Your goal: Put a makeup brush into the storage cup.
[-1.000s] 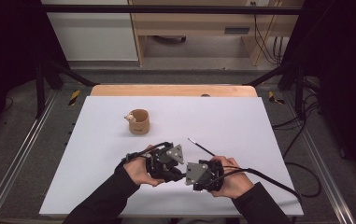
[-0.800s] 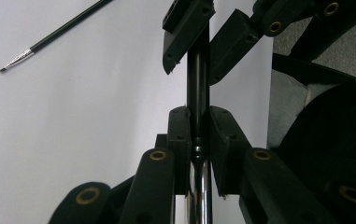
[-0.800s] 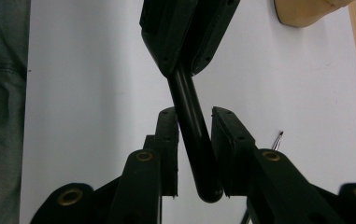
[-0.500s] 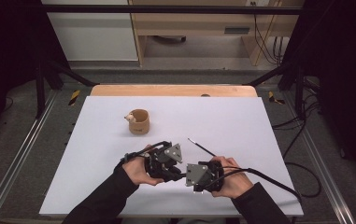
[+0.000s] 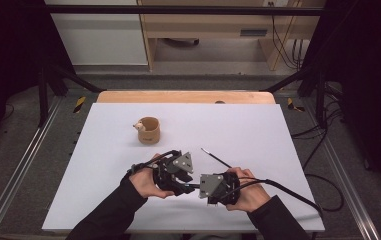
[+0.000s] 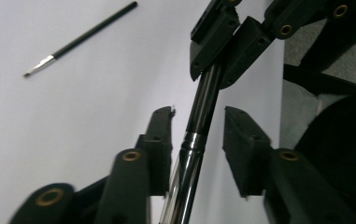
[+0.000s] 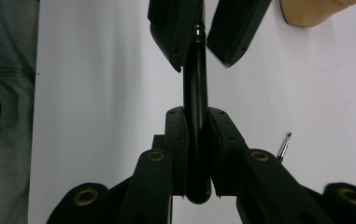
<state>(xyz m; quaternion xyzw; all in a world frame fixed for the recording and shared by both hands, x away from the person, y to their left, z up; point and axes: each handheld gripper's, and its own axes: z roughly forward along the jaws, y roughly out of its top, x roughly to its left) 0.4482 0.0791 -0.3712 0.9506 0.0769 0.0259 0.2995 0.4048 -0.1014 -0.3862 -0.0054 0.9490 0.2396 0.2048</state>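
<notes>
Pen barrel (image 7: 196,100) spans between your grippers above the table (image 5: 278,130). Right gripper (image 7: 195,119) is clamped on its black end; left gripper (image 6: 198,123) jaws just opened, pads clear of it.

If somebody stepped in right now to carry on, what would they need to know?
Right gripper: shut on the black end of the pen.
Left gripper: its jaws have just been opening; the pen's shiny end runs between them, no longer pinched.
On the table: a thin brush lying loose, and a small wooden cup farther back.
Done: pen passed to the right gripper.
Left: probably drop the pen in the cup, then fetch the brush.
</notes>
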